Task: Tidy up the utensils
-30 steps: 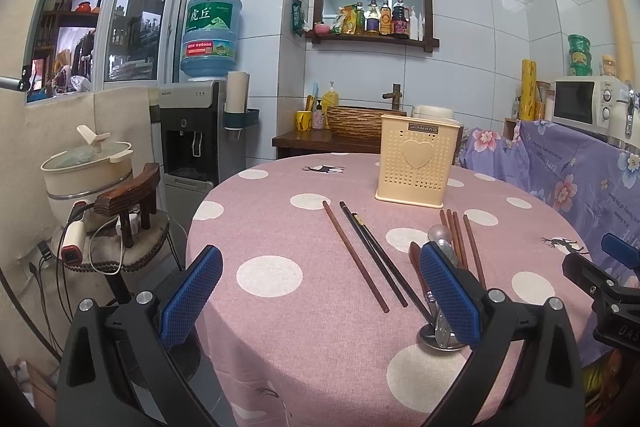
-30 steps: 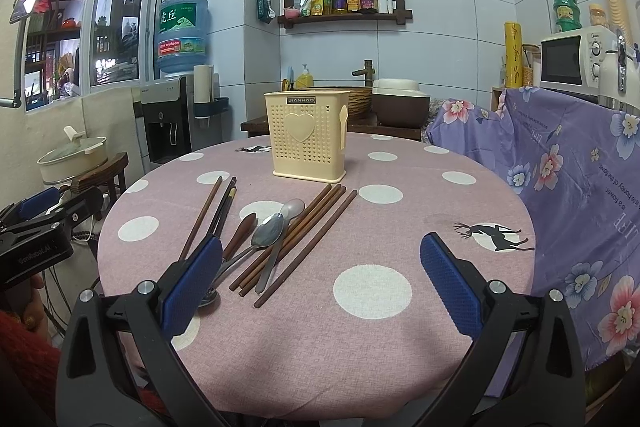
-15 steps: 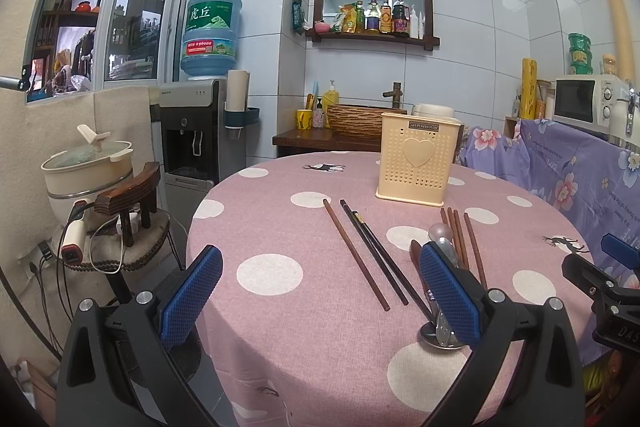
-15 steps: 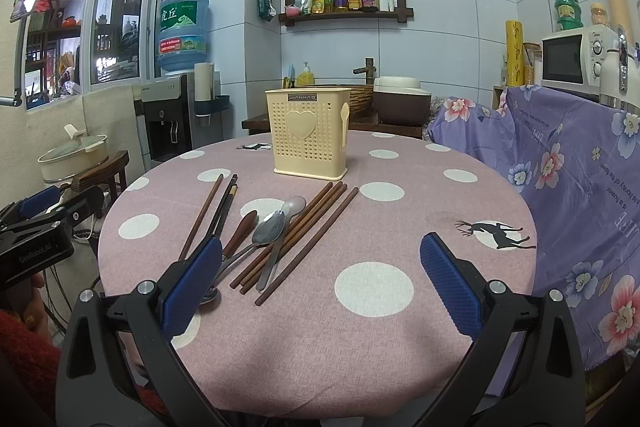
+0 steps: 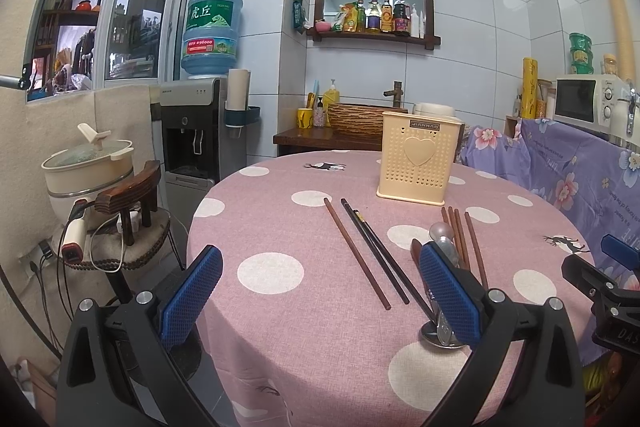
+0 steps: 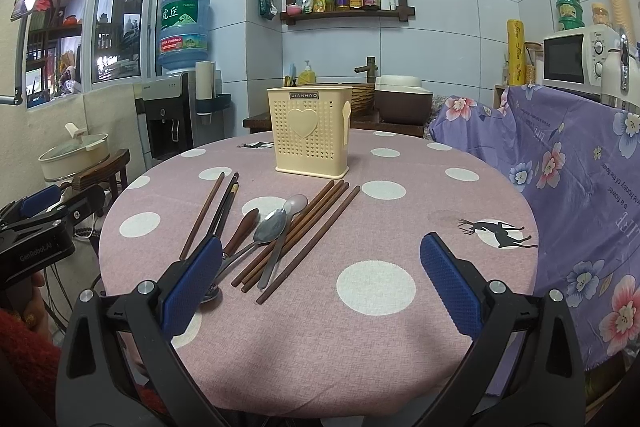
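A: Two tools, both spread wide and empty. The right tool (image 6: pixel 320 283) hovers low in the frame over the near edge of the bench (image 6: pixel 400 343); the left tool (image 5: pixel 320 303) sits likewise in its own view.

B: And the utensils?

A: Centre of the right view: brown chopsticks (image 6: pixel 304 235) fanned beside two metal spoons (image 6: pixel 272 227) and a wooden spoon (image 6: pixel 244 227); dark chopsticks (image 6: pixel 222 211) further left. The cream utensil holder (image 6: pixel 310 131) stands upright behind them.

B: Best approach?

A: I'd close on one piece mid-shaft, lift, tip it vertical, then drop it into the holder.

B: Surroundings?

A: Pink polka-dot tablecloth, white tiled walls, water dispenser (image 6: pixel 176 87) at left, microwave (image 6: pixel 576 59) at right.
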`<action>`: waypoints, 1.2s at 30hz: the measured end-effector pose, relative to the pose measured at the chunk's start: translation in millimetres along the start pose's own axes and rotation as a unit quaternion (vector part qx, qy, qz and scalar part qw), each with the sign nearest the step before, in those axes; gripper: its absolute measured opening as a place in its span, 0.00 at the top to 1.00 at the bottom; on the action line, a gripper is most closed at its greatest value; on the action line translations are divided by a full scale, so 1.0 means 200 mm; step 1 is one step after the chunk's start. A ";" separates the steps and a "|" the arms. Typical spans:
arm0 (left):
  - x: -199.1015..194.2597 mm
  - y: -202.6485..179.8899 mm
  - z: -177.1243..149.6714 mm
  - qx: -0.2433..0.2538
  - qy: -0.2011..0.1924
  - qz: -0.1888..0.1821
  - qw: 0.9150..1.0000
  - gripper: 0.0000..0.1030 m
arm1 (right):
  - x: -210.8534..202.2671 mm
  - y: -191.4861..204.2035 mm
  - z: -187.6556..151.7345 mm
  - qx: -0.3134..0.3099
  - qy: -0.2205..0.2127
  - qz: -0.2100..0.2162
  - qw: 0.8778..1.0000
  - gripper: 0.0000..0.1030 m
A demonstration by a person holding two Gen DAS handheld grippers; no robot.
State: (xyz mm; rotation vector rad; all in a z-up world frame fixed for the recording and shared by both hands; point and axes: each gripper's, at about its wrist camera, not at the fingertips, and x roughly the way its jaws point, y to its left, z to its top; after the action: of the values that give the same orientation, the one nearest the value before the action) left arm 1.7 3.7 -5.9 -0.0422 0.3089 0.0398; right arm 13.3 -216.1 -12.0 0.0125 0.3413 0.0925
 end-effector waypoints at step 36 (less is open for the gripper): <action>0.02 -0.01 0.00 0.002 0.013 -0.001 1.000 0.05 | 0.02 0.03 -0.03 -0.005 0.015 0.008 1.000 0.05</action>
State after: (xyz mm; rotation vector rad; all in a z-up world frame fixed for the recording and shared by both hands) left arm 5.4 2.7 -7.7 -0.0400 0.3341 0.0370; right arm 14.8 -209.3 -18.9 0.0035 0.3714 0.1096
